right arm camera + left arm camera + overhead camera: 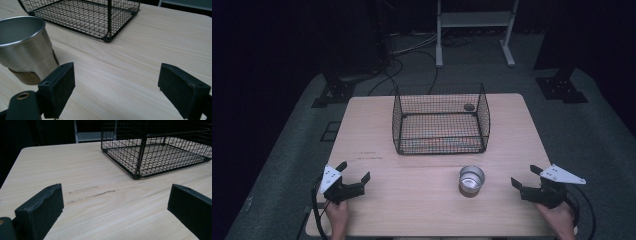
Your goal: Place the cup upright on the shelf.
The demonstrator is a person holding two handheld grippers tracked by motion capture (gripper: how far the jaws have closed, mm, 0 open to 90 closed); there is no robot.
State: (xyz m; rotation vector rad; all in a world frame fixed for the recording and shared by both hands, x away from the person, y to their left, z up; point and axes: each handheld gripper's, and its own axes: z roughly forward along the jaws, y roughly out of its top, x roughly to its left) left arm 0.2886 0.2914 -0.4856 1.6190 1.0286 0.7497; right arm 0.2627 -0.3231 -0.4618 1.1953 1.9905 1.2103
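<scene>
A shiny metal cup [471, 179] stands upright on the wooden table [412, 200], in front of a black wire basket [440, 120]. In the right gripper view the cup [23, 47] sits at the left, just beyond the left jaw, with a brown band at its base. My right gripper [526, 177] rests near the table's right front corner, open and empty, to the right of the cup. My left gripper [354, 171] rests near the left front corner, open and empty. The left gripper view looks across bare wood toward the basket [160, 152].
The basket holds a small dark round thing [469, 107] at its back right. Behind the table, on the grey floor, are cables [397, 65], black stand feet [562, 90] and a white frame [474, 30]. Bare wood lies between both grippers.
</scene>
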